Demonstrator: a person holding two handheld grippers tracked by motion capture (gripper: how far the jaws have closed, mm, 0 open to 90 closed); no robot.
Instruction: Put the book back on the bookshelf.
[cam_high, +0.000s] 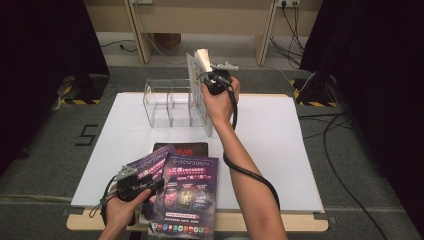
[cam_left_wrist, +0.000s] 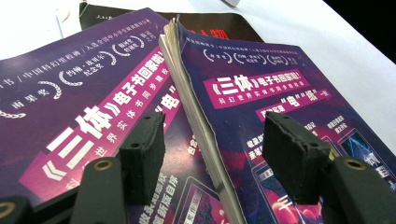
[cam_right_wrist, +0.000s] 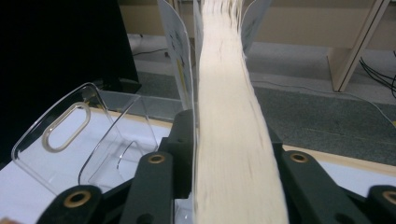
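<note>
Holding an upright book (cam_high: 199, 87) at the far end of the white board (cam_high: 280, 145), my right gripper (cam_high: 216, 82) sits beside the clear acrylic organizer (cam_high: 167, 102), at that rack's right-hand end as the high view shows it. In the right gripper view the cream page edges (cam_right_wrist: 229, 116) of this book rise straight up between the two black jaws, with its covers fanning apart at the top; the left jaw lies against the pages, but the blur at the right edge keeps me from telling whether the pads press on the block or merely flank it (I therefore cannot state whether that grip is firm). The organizer's rounded wall with its oval handle slot (cam_right_wrist: 65, 127) stands just left of the jaws. Near the board's front edge, my left gripper (cam_high: 131, 184) rests low over two purple magazines (cam_left_wrist: 261, 93) that overlap one another, with a dark book (cam_high: 187, 147) partly covered behind them. In the left gripper view its jaws stand apart, one over each purple cover, and the frayed edge (cam_left_wrist: 196, 116) of the upper magazine runs up between them; the pads close on nothing.
</note>
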